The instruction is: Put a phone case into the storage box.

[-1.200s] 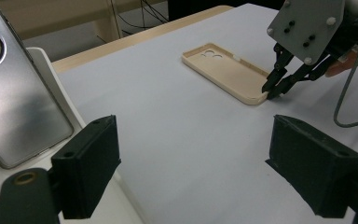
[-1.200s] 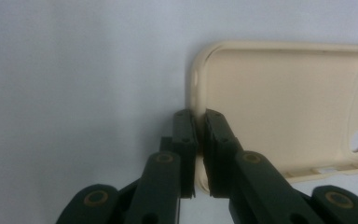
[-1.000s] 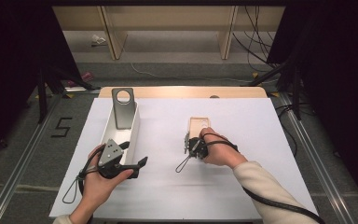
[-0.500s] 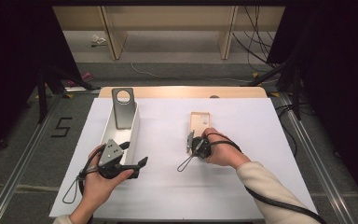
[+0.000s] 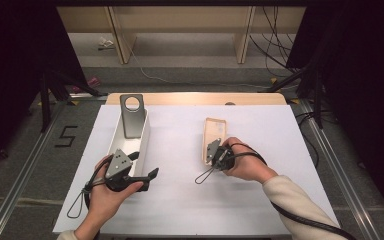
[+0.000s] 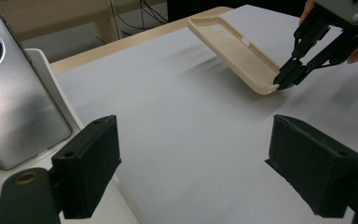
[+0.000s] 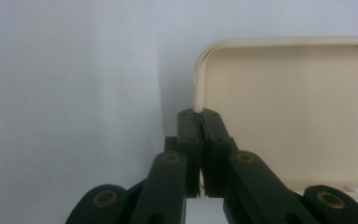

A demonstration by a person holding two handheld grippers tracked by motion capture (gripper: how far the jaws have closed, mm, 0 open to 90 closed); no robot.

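Since the earlier frame, the beige phone case (image 5: pixel 214 140) has been tilted up at its near end and shifted slightly, carried by the right gripper (image 5: pixel 213 152), whose fingers have just been closing and are now pinched on the case's thin rim. Largest in the scene is the white tabletop (image 5: pixel 280 150), on which the far end of the case seems to rest while the near end is raised, as shown in the left gripper view (image 6: pixel 235 49). At the left, a white tray (image 5: pixel 142 150) is seen with a grey phone (image 5: pixel 132 116) leaning in it. The left gripper (image 5: pixel 130 172) is held beside that tray with its fingers (image 6: pixel 88 170) wide apart and nothing between them. In the right gripper view the fingers (image 7: pixel 200 140) are seen clamped together on only a corner of the rim (image 7: pixel 198 100). With so small a bite on a flexible edge, the case could be twisted out or dropped if it is lifted quickly or swung towards the phone.
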